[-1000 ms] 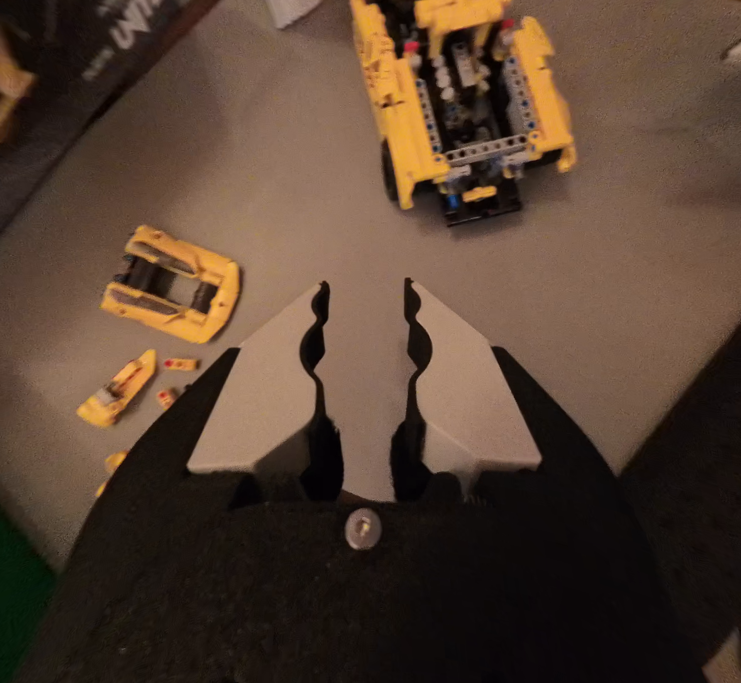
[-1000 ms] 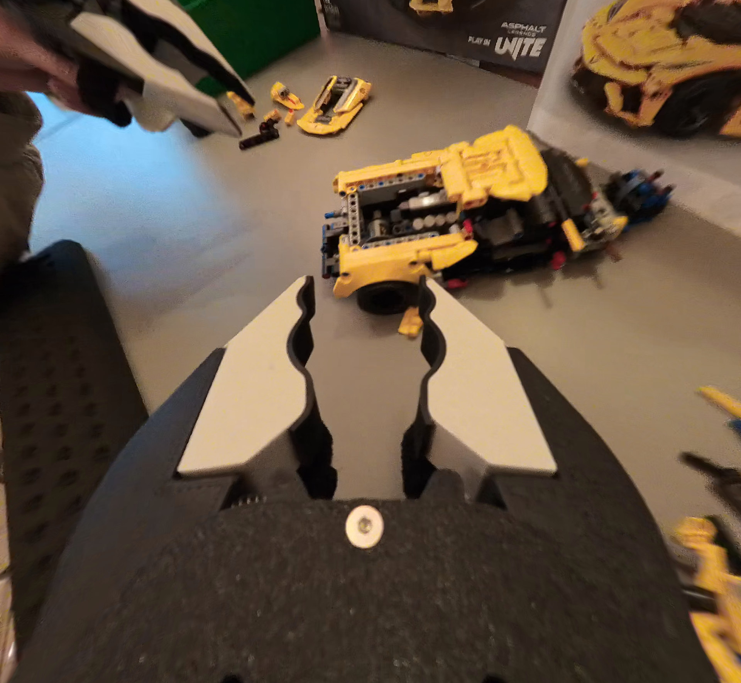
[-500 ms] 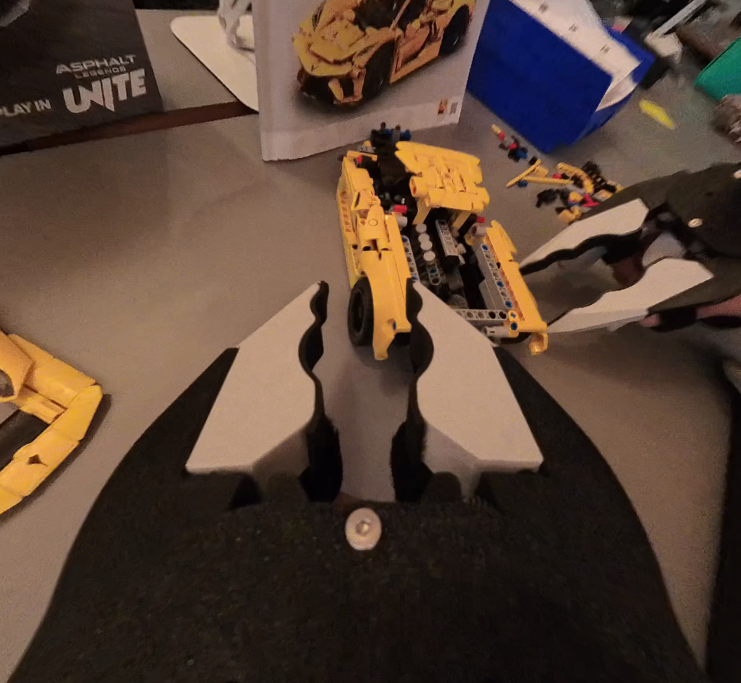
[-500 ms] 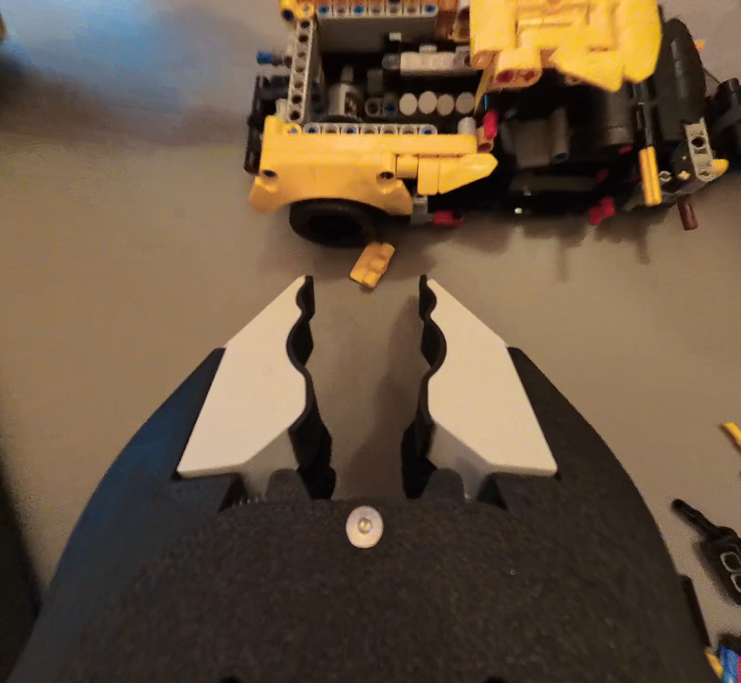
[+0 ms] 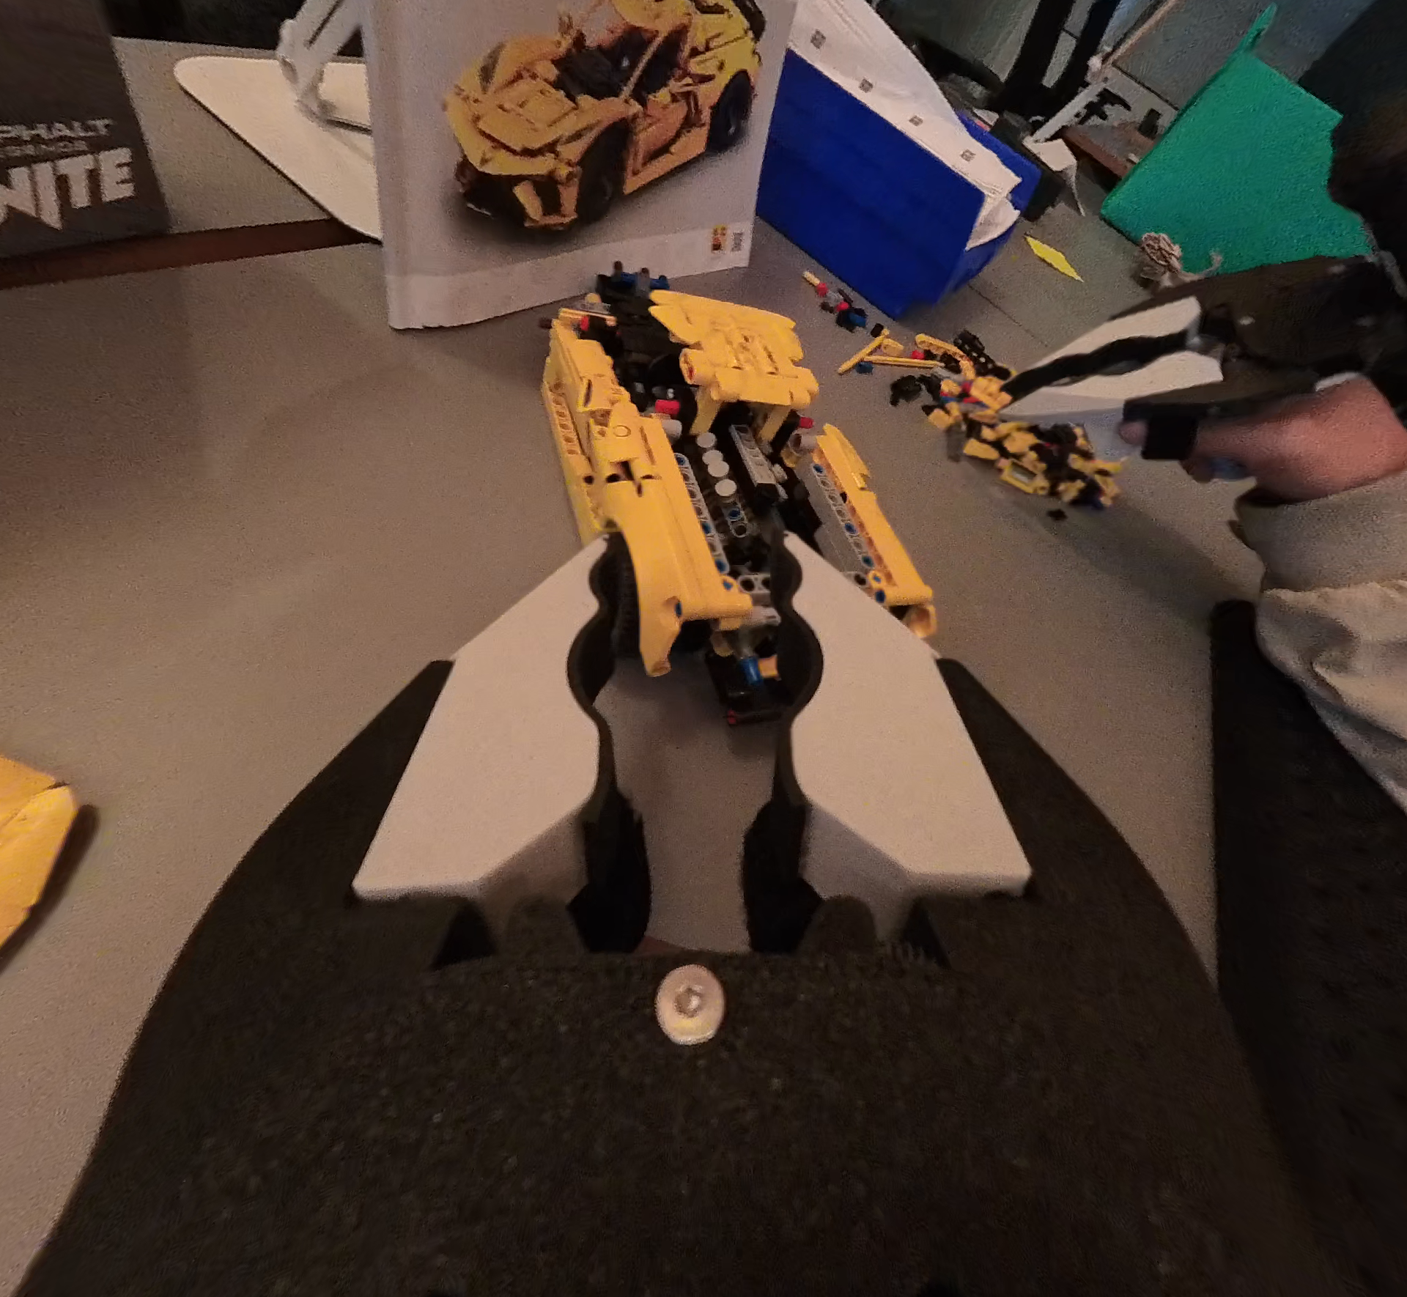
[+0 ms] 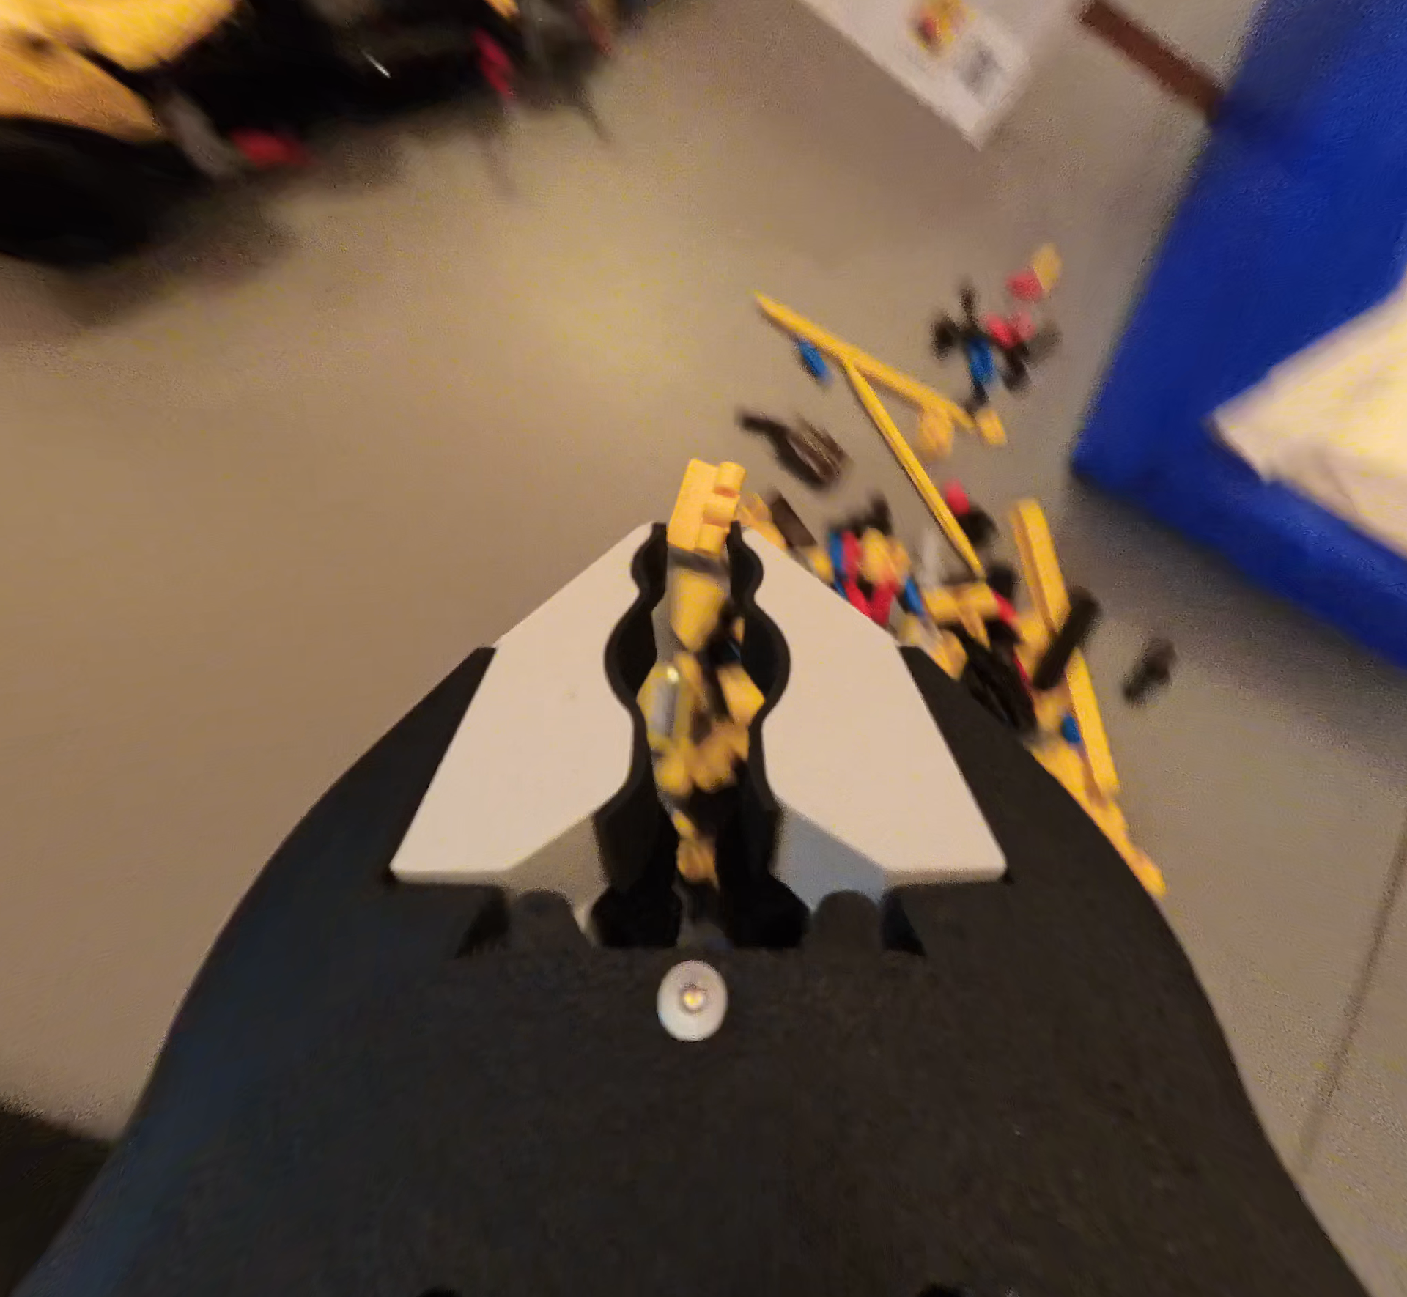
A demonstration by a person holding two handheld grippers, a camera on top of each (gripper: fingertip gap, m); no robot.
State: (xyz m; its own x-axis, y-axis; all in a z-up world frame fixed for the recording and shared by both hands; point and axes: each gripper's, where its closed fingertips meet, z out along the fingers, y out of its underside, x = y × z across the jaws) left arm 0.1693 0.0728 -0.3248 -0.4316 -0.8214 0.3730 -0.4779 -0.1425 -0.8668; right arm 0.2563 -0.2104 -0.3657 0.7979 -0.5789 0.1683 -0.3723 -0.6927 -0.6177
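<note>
While one claw gapes at one car, the other nips one yellow piece.

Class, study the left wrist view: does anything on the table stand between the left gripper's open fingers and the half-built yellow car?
Nothing visible does. The left gripper is open, and the near end of the yellow car already sits between its fingertips on the grey table; whether they touch it is unclear.

Two wrist cameras, low over one grey table.

The left wrist view looks forward and slightly down along its fingers, close behind the yellow brick car, facing the upright booklet. The right wrist view tilts steeply down, very near the loose brick pile, blurred. Both share car, pile, blue box.
</note>
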